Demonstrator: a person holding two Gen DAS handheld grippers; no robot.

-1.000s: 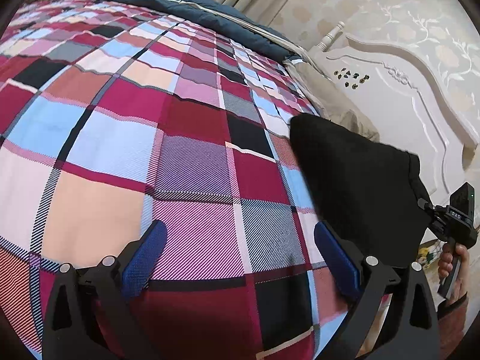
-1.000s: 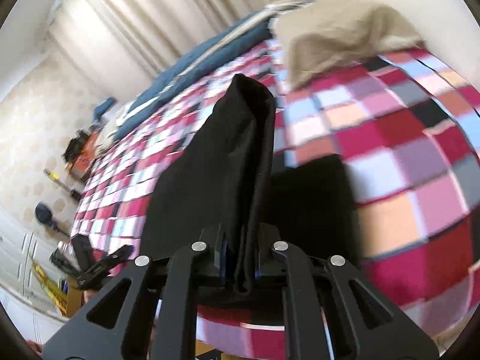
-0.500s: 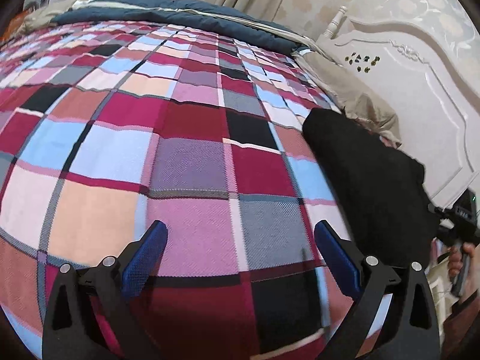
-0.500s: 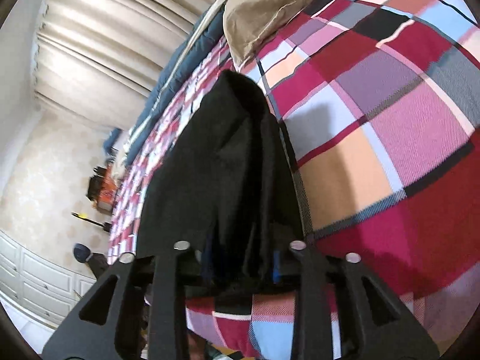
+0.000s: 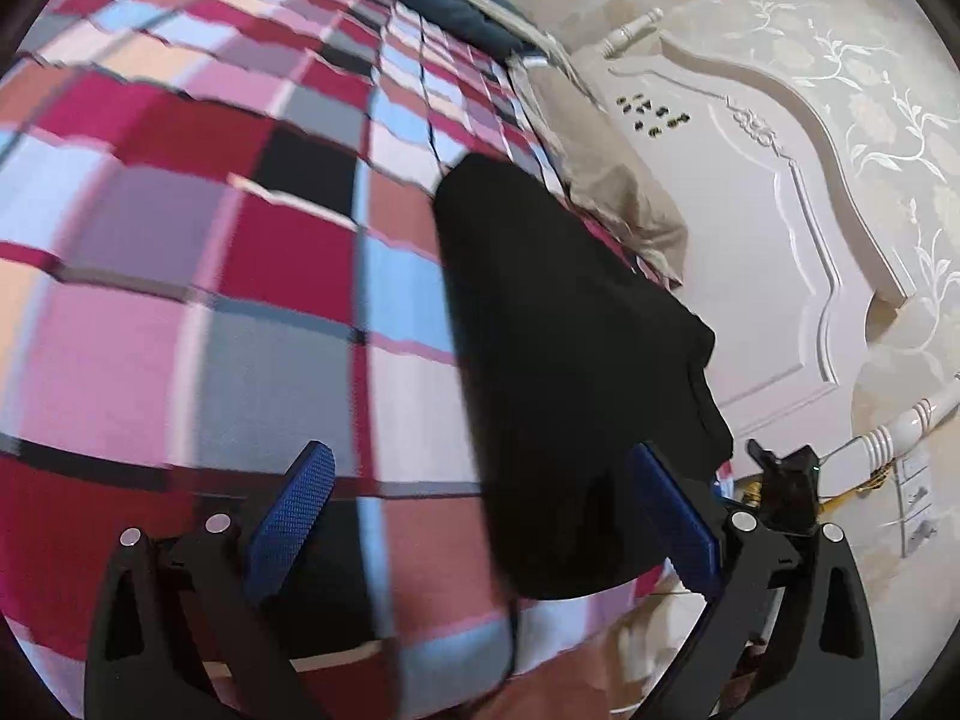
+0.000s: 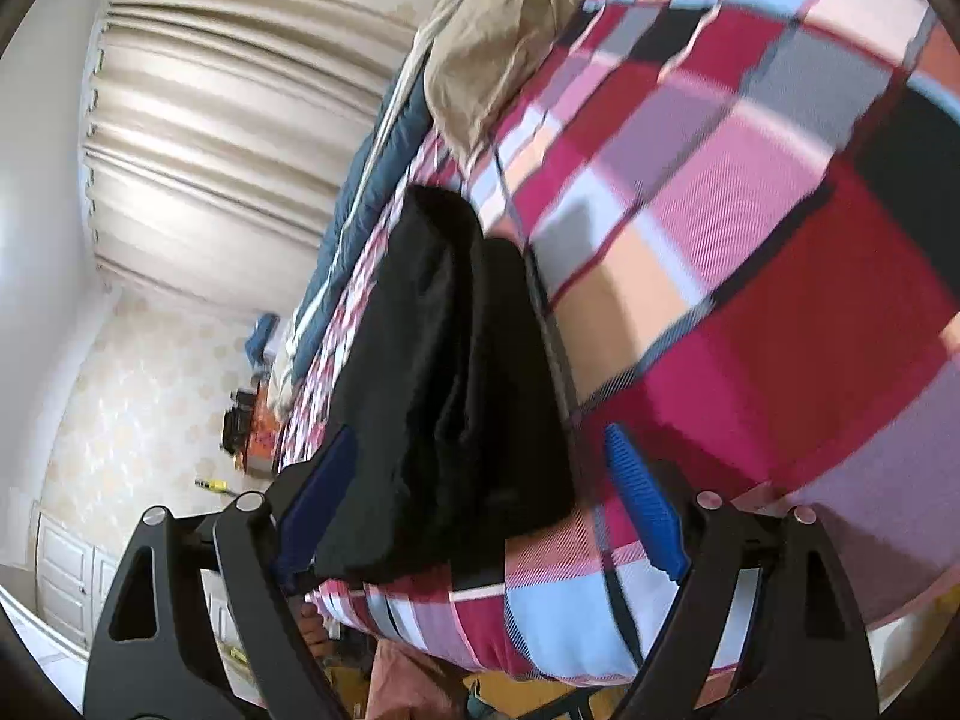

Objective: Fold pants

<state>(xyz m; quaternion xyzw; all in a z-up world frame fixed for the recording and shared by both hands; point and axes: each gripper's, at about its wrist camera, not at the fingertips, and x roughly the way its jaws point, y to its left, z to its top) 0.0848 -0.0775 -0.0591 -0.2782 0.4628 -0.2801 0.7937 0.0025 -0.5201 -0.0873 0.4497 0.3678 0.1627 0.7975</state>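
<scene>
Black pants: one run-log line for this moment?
black pants: folded, on plaid bedspread | right tool: open | left tool: open

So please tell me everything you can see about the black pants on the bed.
The black pants are a plain dark fabric, folded into a compact, layered bundle, narrower at the far end. They lie flat on the checked bedspread near the bed's edge, short of the beige pillow. The right gripper is open, its blue pads on either side of the near end, no longer clamping it. The left gripper is open too. Finer details are blurred.
</scene>
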